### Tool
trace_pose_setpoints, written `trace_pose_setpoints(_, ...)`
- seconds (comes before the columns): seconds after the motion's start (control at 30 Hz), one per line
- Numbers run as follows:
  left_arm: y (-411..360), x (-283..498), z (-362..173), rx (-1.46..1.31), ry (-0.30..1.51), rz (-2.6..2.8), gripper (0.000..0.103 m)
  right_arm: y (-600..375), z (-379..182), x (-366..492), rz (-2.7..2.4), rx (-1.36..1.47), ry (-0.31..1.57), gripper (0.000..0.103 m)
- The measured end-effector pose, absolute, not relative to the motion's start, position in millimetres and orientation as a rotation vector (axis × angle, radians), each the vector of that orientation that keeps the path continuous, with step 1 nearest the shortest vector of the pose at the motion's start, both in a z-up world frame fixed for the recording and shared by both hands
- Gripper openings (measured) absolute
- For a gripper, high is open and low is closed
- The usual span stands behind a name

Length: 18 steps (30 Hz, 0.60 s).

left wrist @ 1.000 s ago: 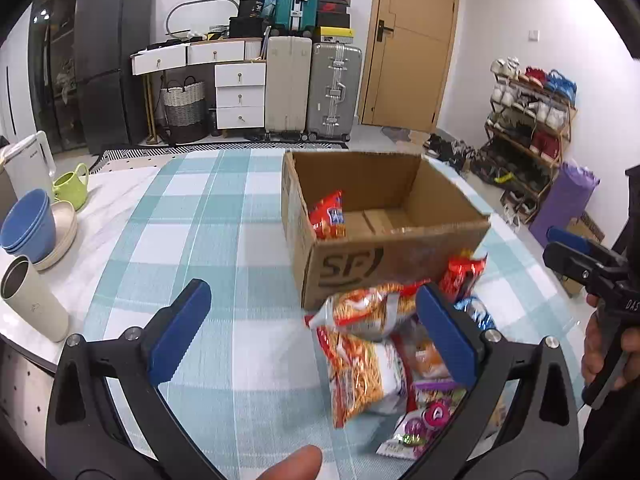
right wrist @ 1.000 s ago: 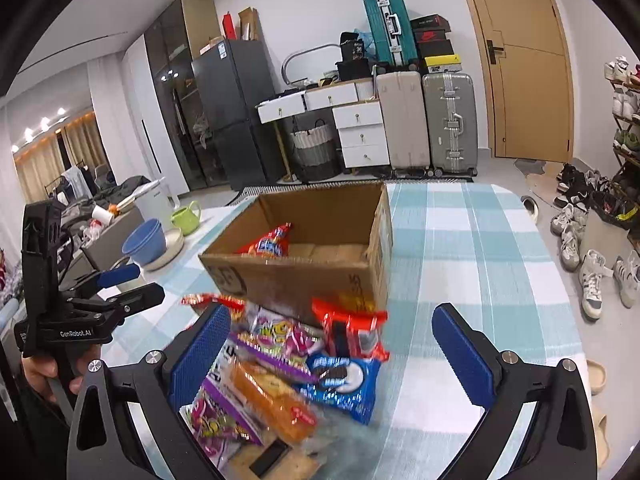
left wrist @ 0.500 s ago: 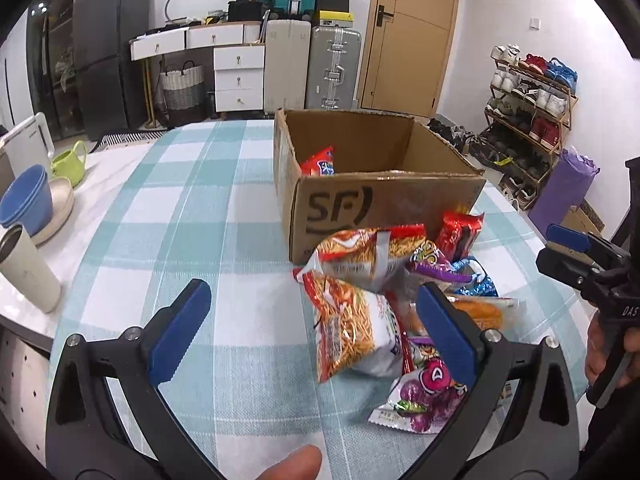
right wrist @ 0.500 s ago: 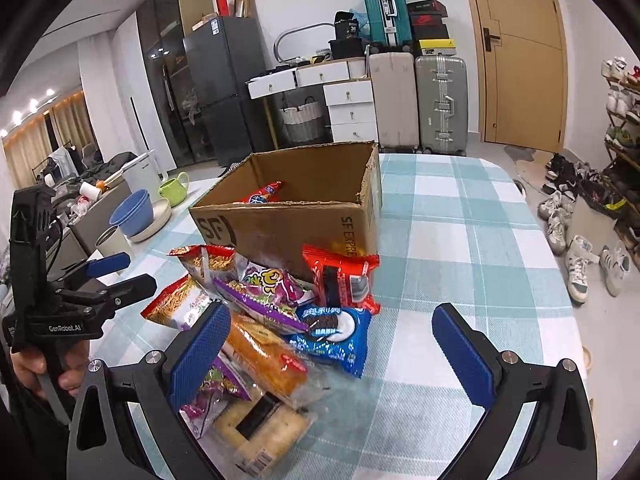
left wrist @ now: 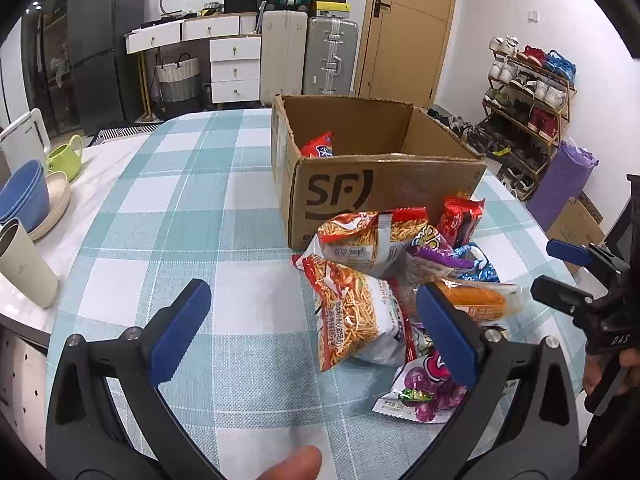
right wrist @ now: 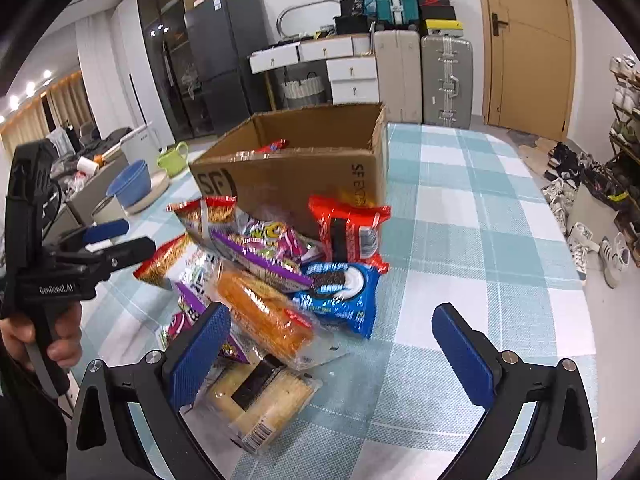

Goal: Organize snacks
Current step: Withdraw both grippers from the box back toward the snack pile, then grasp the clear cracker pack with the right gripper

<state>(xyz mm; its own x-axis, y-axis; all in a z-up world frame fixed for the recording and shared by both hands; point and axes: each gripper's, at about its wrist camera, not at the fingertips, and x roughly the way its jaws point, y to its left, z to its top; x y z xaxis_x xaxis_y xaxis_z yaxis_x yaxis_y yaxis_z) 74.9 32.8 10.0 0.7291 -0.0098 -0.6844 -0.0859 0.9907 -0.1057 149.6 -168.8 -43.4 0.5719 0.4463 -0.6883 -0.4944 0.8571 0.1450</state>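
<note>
On the desk (left wrist: 192,208), covered in a teal-and-white check cloth, a heap of snack packets lies against the near wall of an open cardboard box (left wrist: 384,196) marked "SF". In the left wrist view the heap sits at 3 o'clock from centre, the box at 1 o'clock.

A noodle-snack bag (left wrist: 354,314), orange and white, lies flat with its long axis running from 11 o'clock to 5 o'clock. A second noodle-snack bag (left wrist: 366,240) leans on the box wall, its long axis roughly 9 to 3 o'clock. In the right wrist view an orange bread pack (right wrist: 264,316) lies from 10 to 4 o'clock, a blue cookie pack (right wrist: 340,292) rests beside it at its 2 o'clock side, and a red packet (right wrist: 348,228) stands nearly upright against the box. A purple packet (right wrist: 260,252) lies across the middle of the heap, and a pale cracker pack (right wrist: 260,400) sits nearest the camera. Inside the box 1 red snack bag (left wrist: 320,146) leans on the left wall.

The left tongs (left wrist: 316,328) are spread wide and hold nothing, their blue pads above the cloth and the near edge of the heap. The right tongs (right wrist: 332,352) are also spread wide and empty, the left pad over the heap's edge; whether it touches a packet I cannot tell.
</note>
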Motion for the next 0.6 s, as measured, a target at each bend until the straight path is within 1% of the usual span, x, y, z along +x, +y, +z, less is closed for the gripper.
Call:
trace_pose_setpoints(0.3, 30, 78, 1, -0.12, 0.785, 0.037, 0.102, -166, -51, 145, 0.592, -0.121, 0.824, 0.102)
trace_pose_setpoints(0.6, 21, 74, -3, -0.098, 0.805, 0.027, 0.102, -152, -83, 138, 0.587, -0.15, 0.96, 0.102)
